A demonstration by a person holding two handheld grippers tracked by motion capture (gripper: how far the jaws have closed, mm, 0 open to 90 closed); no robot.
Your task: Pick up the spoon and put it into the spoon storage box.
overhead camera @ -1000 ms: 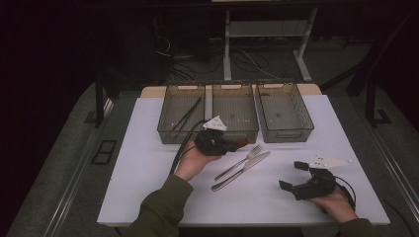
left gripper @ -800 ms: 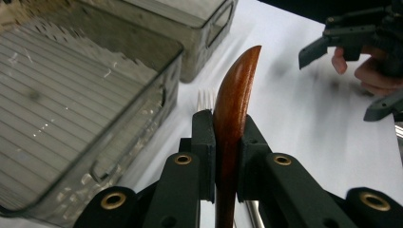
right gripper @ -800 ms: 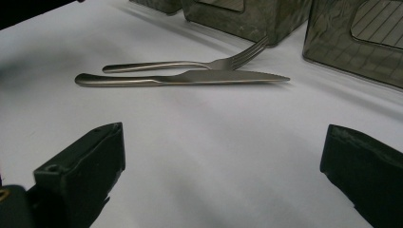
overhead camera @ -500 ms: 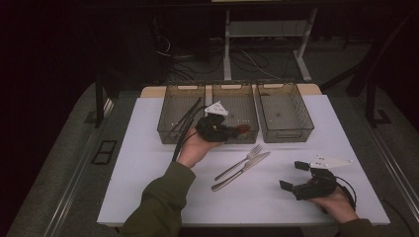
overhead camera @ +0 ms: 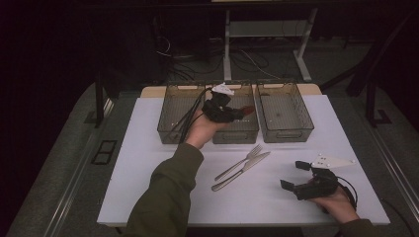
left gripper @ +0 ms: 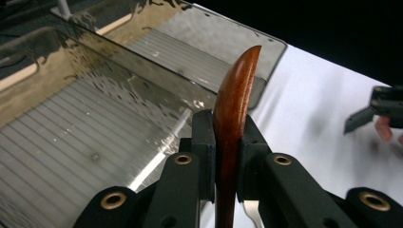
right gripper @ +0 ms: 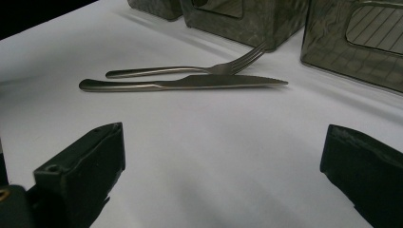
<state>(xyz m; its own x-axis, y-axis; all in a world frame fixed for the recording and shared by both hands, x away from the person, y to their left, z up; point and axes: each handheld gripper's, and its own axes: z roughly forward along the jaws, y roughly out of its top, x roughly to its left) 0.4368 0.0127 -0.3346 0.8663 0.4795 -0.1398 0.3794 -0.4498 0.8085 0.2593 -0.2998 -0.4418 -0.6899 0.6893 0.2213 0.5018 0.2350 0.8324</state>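
The left arm, in an olive sleeve, stretches forward from the lower middle of the high view, forearm angled up and to the right. Its hand lies palm up under the left gripper, which points right with its jaws pressed together. The right hand sits low at the near right, holding the right gripper level and pointing left, its jaws spread wide apart

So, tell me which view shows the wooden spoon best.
The left gripper view: the wooden spoon stands close up, edge-on, clamped between the left tongs over a bin. The high view shows a small reddish tip beyond the tongs over the middle bin.
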